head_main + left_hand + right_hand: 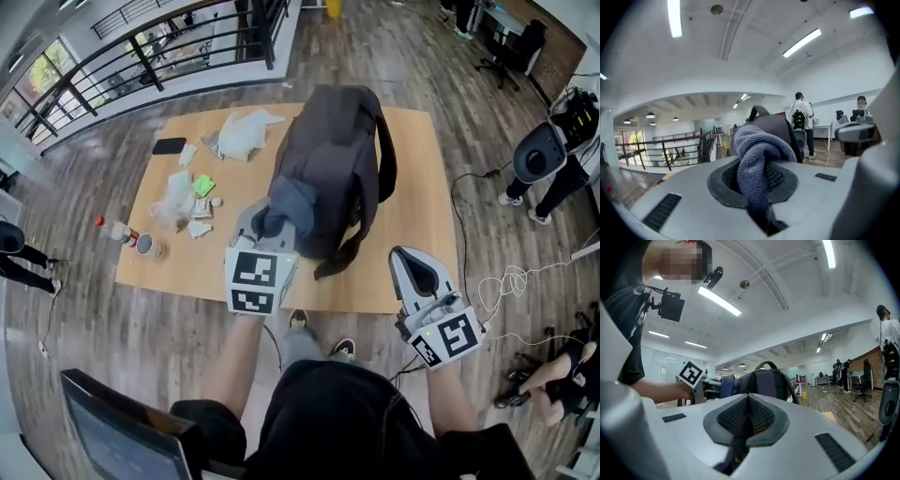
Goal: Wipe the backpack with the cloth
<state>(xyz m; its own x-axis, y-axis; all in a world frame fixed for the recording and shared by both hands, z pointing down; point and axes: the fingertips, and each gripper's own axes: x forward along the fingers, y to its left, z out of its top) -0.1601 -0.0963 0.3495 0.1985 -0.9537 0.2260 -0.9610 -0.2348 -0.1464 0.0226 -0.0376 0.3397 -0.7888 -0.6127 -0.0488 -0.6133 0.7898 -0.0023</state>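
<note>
On the wooden table (412,169), near its middle, the dark backpack (333,169) stands upright with its straps trailing toward the near edge. The left gripper (267,234) is clamped on a bunched grey-blue cloth (281,211), and the left gripper view confirms it: the cloth (759,150) is pinched between the two jaws and bulges up over them, with the backpack (776,124) just behind. From the head view the cloth sits at the backpack's lower left side (whether it actually presses on the fabric, I cannot tell). The right gripper (419,272) hangs off the table's near edge, well apart from the backpack, and its jaws are closed together with nothing between them; its own view shows the mesh pads (761,416) meeting, the backpack (764,383) ahead. To the backpack's left the table holds a black phone (169,145), a crumpled plastic bag (246,131), a small bottle (114,228) and a cup (145,246).
</note>
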